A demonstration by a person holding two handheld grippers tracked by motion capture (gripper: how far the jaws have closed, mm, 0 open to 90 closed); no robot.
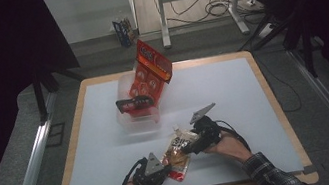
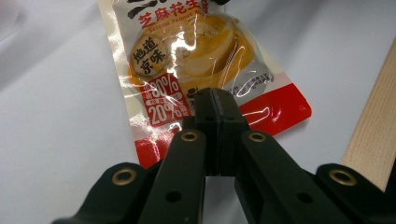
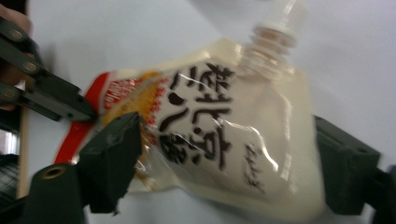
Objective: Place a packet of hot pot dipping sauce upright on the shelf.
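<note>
The sauce pouch [image 1: 178, 152] lies near the front edge of the table [image 1: 234, 96], between both grippers. From above, the left gripper [image 1: 167, 169] touches its red bottom end; the left gripper view shows the jaws pressed together on that edge. The right gripper [image 3: 224, 154] stands wide open around the pouch, whose white cap [image 3: 280, 21] is clear in the right gripper view.
</note>
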